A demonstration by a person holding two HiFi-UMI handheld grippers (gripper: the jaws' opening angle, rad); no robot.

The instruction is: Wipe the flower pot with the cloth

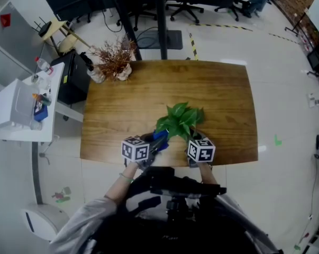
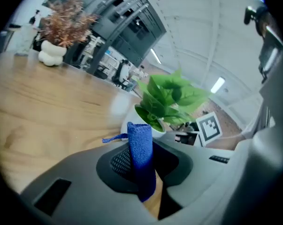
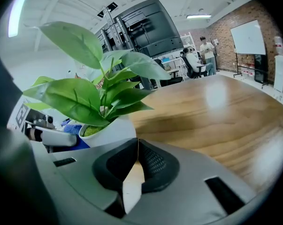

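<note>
Big wooden table (image 1: 222, 105), and the flower pot (image 3: 114, 131) sits near our front edge, right between the two grippers. It's a small, smooth white pot with a bushy leafy plant (image 1: 179, 119) on top, so we'd guess it's light, a bit slippery and top-heavy, easy to shove or tip while rubbing. Best place to steady it is probably the side wall below the rim, not the leaves. The right gripper (image 3: 138, 146) is just beside the pot with its jaws pressed together and nothing in them, so it isn't bracing anything. The left gripper (image 2: 141, 165) is clamped on the blue cloth (image 2: 141, 146), soft and rolled up, poking out towards the pot's left side; we can't tell if it's touching or just short
</note>
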